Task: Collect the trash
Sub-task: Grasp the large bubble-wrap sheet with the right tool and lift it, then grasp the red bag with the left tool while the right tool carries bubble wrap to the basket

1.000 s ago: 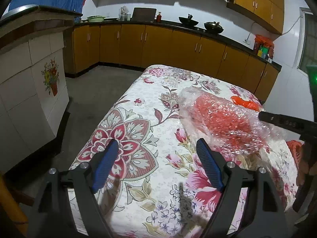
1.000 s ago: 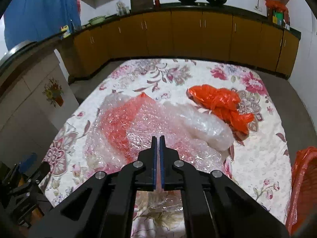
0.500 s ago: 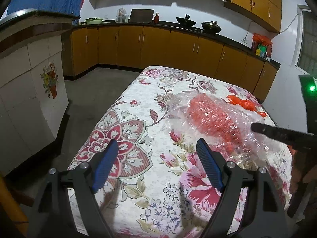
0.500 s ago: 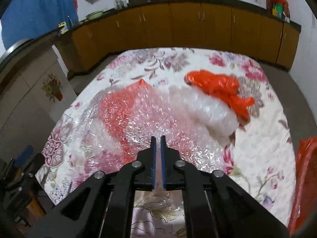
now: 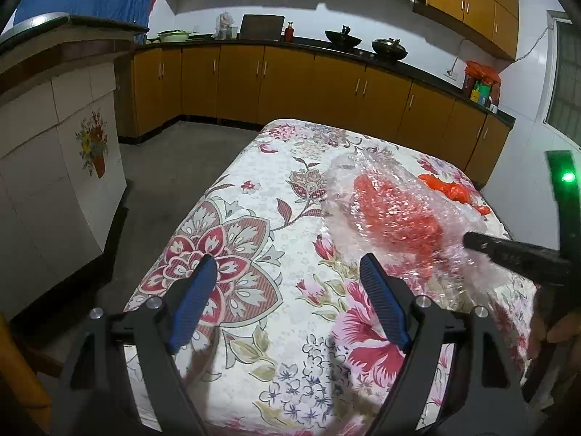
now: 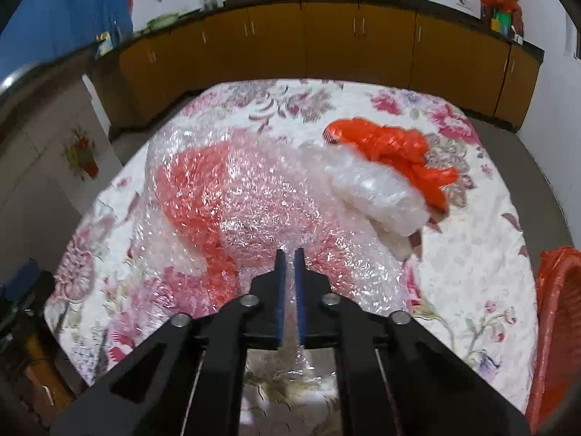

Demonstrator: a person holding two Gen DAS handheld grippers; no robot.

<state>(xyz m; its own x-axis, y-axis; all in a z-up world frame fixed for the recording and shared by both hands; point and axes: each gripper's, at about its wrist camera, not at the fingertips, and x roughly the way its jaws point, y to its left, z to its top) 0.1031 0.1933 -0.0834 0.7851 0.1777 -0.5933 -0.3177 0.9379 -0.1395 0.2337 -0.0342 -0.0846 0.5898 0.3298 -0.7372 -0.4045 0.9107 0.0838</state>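
Observation:
A big sheet of clear bubble wrap (image 6: 254, 210) with red showing through it lies across the floral tablecloth (image 6: 472, 272). My right gripper (image 6: 289, 254) is closing its jaws on the sheet's near edge, and the wrap is pinched between the blue pads. A white plastic wad (image 6: 377, 192) and a crumpled orange bag (image 6: 392, 145) lie just beyond it. In the left wrist view the bubble wrap (image 5: 392, 218) sits right of my left gripper (image 5: 287, 265), which hangs open over the cloth with nothing in it. The right gripper (image 5: 472, 241) reaches in from the right.
An orange-red mesh basket (image 6: 555, 309) stands off the table's right edge. A tiled counter (image 5: 54, 163) flanks the table on the left across a strip of floor. Orange cabinets (image 5: 290, 91) line the far wall.
The right gripper has sunk a little toward the table with the bubble wrap, and the sheet now lies lower and flatter. The left gripper has stayed put.

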